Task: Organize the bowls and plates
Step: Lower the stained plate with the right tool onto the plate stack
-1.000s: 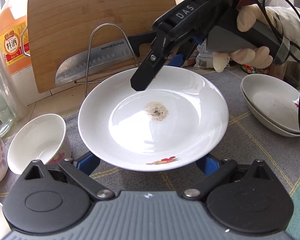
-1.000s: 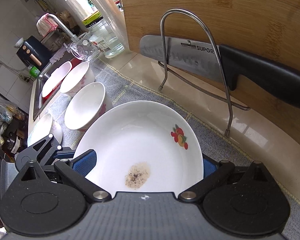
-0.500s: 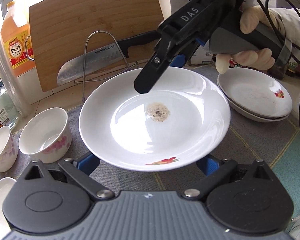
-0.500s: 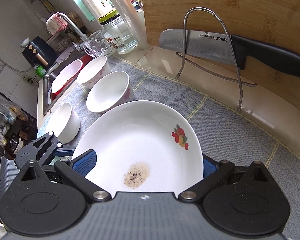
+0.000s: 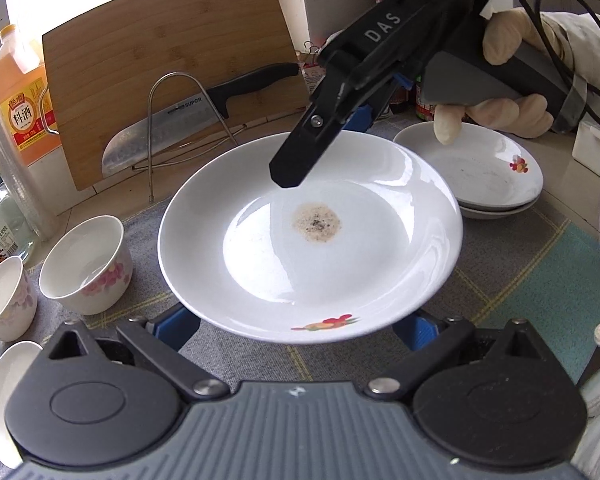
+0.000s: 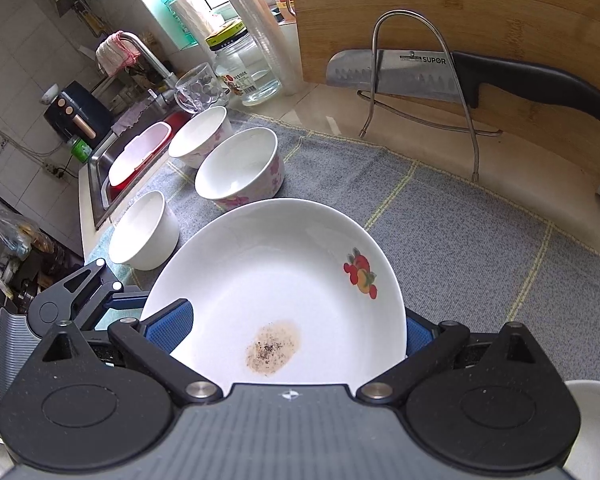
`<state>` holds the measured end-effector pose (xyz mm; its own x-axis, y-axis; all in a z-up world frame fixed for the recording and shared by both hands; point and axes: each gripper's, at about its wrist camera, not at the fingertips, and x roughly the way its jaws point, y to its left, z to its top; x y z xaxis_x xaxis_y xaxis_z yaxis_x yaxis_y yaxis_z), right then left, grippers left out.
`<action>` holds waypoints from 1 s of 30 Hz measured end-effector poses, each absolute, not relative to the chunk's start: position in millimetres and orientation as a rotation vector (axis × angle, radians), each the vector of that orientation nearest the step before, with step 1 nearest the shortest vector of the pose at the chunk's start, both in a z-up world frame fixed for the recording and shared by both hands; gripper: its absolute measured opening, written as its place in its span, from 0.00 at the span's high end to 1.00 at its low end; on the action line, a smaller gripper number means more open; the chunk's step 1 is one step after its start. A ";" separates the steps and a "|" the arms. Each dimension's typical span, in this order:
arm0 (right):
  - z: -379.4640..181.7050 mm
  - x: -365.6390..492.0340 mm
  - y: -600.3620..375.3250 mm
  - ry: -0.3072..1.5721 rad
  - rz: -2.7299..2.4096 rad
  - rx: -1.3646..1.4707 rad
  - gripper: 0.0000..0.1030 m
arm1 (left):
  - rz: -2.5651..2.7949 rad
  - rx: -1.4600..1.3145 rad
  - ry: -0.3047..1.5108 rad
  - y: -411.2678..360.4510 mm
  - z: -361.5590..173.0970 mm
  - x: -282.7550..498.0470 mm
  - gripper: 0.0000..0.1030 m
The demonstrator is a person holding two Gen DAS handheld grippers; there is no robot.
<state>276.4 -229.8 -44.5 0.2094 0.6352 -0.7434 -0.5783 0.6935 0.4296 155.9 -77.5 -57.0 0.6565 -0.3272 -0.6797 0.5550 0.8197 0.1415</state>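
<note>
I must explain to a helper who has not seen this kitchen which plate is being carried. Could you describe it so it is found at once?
Start from the bamboo cutting board with the knife in front of it. Before these, above the grey mat, is the carried plate, flanked on two sides by blue-padded jaws. Unlike the stacked plates nearby, it has a brown peppery stain at its centre.

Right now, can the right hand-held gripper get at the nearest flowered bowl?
Probably not: the right hand-held gripper is shut on the plate, which also lies between it and the bowl.
</note>
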 end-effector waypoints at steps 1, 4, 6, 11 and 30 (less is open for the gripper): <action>-43.9 273.3 -230.8 1.065 0.842 0.065 0.00 | -0.516 0.356 0.692 -78.3 -56.2 152.8 0.02; -41.3 264.2 -235.9 1.059 0.834 0.075 0.00 | -0.530 0.360 0.687 -81.2 -53.3 144.9 0.02; -39.7 258.4 -239.2 1.055 0.825 0.079 0.00 | -0.539 0.367 0.683 -83.2 -52.1 141.1 0.02; -39.1 245.5 -247.6 1.050 0.797 0.093 0.00 | -0.568 0.381 0.682 -88.9 -51.1 133.9 0.02; -39.6 209.5 -295.9 1.031 0.666 0.185 0.00 | -0.713 0.442 0.663 -122.2 -45.1 124.2 0.02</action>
